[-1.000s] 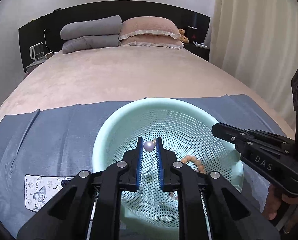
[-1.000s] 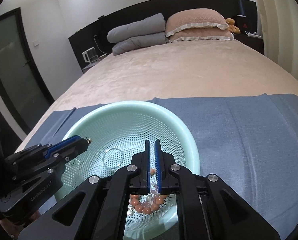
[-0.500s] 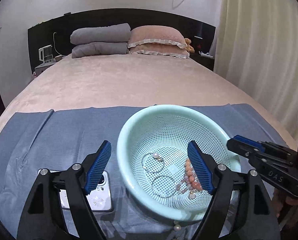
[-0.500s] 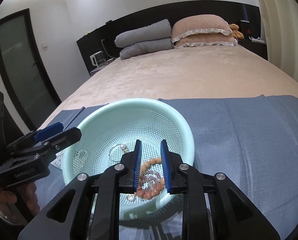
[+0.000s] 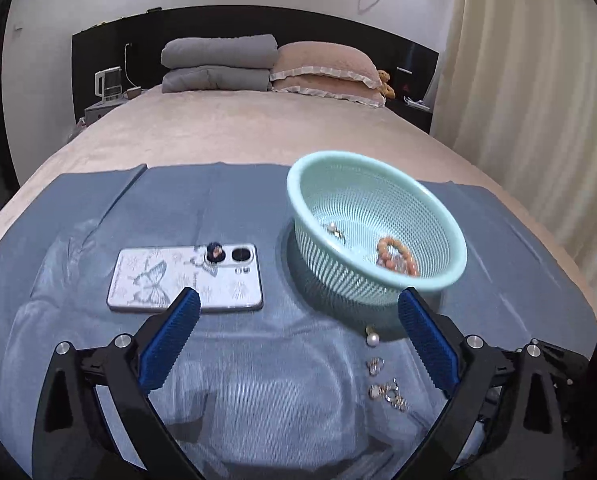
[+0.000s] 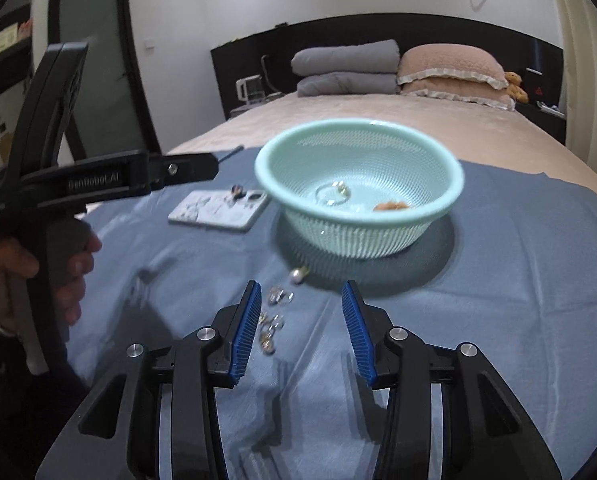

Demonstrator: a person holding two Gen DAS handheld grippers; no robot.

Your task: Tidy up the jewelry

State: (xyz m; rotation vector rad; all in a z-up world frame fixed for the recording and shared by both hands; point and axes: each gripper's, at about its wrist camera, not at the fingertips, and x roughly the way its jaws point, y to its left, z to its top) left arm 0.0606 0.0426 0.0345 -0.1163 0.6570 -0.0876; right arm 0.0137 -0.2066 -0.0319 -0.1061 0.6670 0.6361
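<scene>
Left gripper [image 5: 296, 330] spreads to its widest, jaws opening, nothing between the pads but bare blue cloth [image 5: 98, 216]. Right gripper [image 6: 298, 332] is part open, jaws opening too, also holding nothing.

Loose jewelry lies on the cloth in a short line running away from both grippers toward the basket: a pearl piece [image 5: 372, 338] just short of the basket's near wall, then small rings [image 5: 386, 390] closer in. From the left gripper this line sits ahead and to the right, just inside its right finger. From the right gripper the same pieces [image 6: 276, 316] sit ahead-left, beside the tip of its left finger, pearl [image 6: 297, 275] farthest out. Both are close; the right one looks a bit nearer, a small shift left would centre it on them.

The mint mesh basket [image 5: 454, 248] stands ahead-right of the left gripper, dead ahead of the right. It holds an orange bead bracelet [image 5: 396, 258] and ring-like pieces.

A phone [image 5: 186, 276] with a butterfly-print case lies ahead-left of the left gripper.

Writing: "GenRobot.AI" on the left gripper's body in the right wrist view; smaller text under it is unreadable.
</scene>
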